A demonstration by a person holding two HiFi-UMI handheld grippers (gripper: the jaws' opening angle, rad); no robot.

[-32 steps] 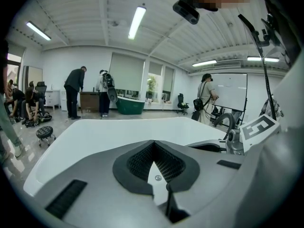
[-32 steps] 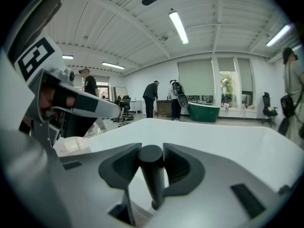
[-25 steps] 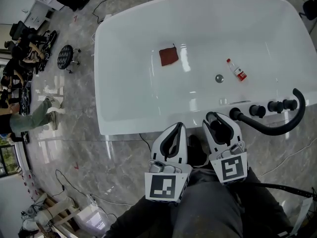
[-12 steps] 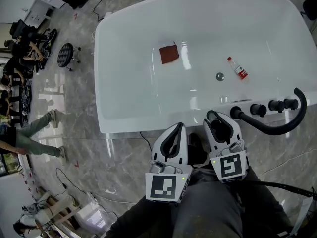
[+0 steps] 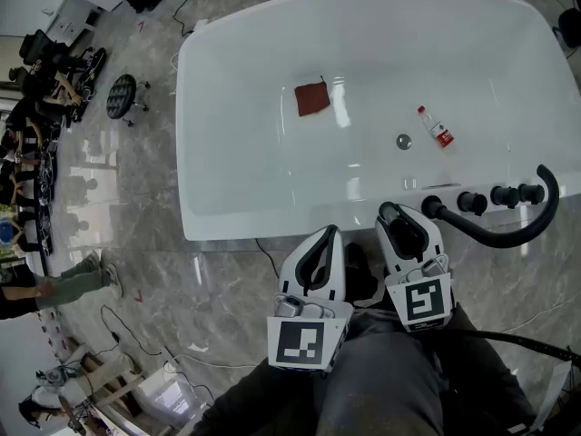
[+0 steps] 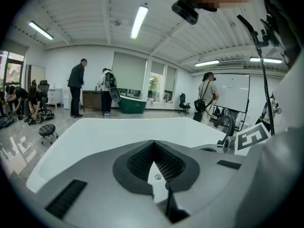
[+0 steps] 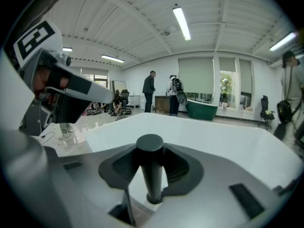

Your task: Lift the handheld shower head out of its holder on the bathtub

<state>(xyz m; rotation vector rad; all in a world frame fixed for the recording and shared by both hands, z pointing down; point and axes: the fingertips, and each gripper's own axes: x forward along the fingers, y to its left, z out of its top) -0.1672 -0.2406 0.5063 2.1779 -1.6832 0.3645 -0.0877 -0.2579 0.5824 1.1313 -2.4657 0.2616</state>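
The white bathtub [image 5: 227,189] lies in front of me, with black fittings [image 5: 472,202] on its near right rim. A black rod-shaped handheld shower head [image 7: 151,170] stands upright between the jaws of my right gripper [image 5: 396,214], which is shut on it just in front of that rim. A thick black curved tube [image 5: 499,238] runs from a collar beside this gripper round to the rim's right end. I cannot tell which fitting is the holder. My left gripper [image 5: 325,232] is shut and holds nothing, level with the right one over the floor.
Inside the tub lie a red cloth [image 5: 310,99], a small bottle [image 5: 435,127] and the drain [image 5: 403,141]. A black stool [image 5: 120,100] and several people are at the far left. Cables cross the marble floor [image 5: 227,271]. My grey trousers [image 5: 381,389] fill the bottom.
Both grippers and the shower head have stayed put. Only a person on the floor at the left has walked toward the bottom of the view.
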